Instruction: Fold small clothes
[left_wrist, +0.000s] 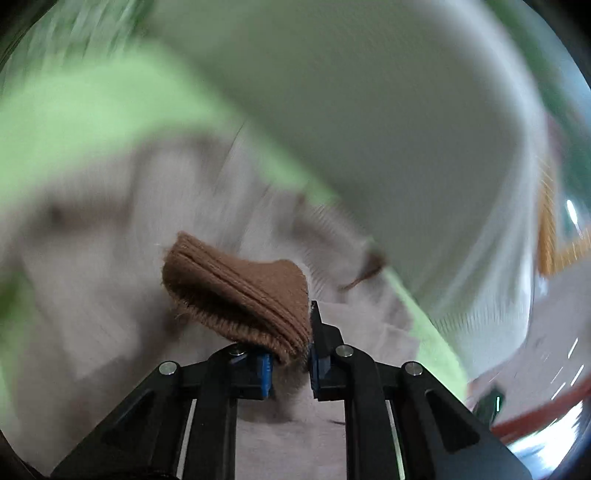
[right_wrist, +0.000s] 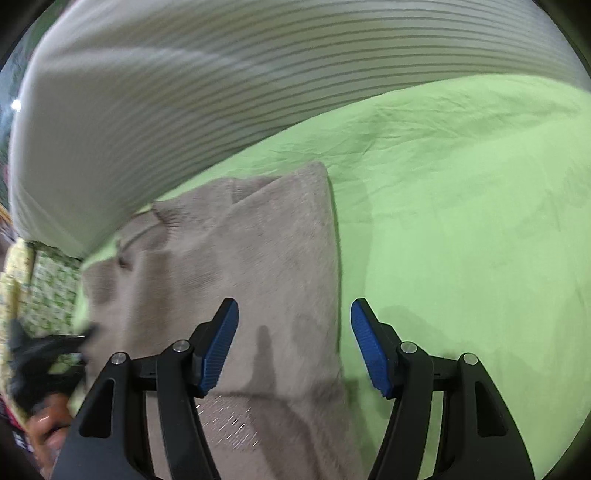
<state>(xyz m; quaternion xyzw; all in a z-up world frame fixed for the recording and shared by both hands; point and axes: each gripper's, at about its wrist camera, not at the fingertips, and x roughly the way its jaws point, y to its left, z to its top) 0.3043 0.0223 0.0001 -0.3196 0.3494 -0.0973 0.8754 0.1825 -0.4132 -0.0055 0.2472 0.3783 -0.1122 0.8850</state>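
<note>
- Green sheet carried everything; a beige knit garment lay on it, its right edge running straight down the sheet's middle in the right wrist view.
- A large pale striped pillow sat along the far side of the sheet, overlapping the garment's far left corner and blocking the view beyond.
- A green-patterned fabric showed at the sheet's left edge.
- Left wrist view was heavily motion-blurred; the same pillow filled the upper right, sheet to the left, garment below.
- Left gripper was clamped on a brown ribbed cuff, several knit layers bunched between the blue pads, the cuff flopping out to the left above the beige garment.
- Could not tell whether the cuff belonged to the beige garment.
- Right gripper had its jaws wide apart, holding nothing; left finger over the garment, right finger over bare sheet, the garment's right edge between them.
- Contact with the cloth could not be told.
</note>
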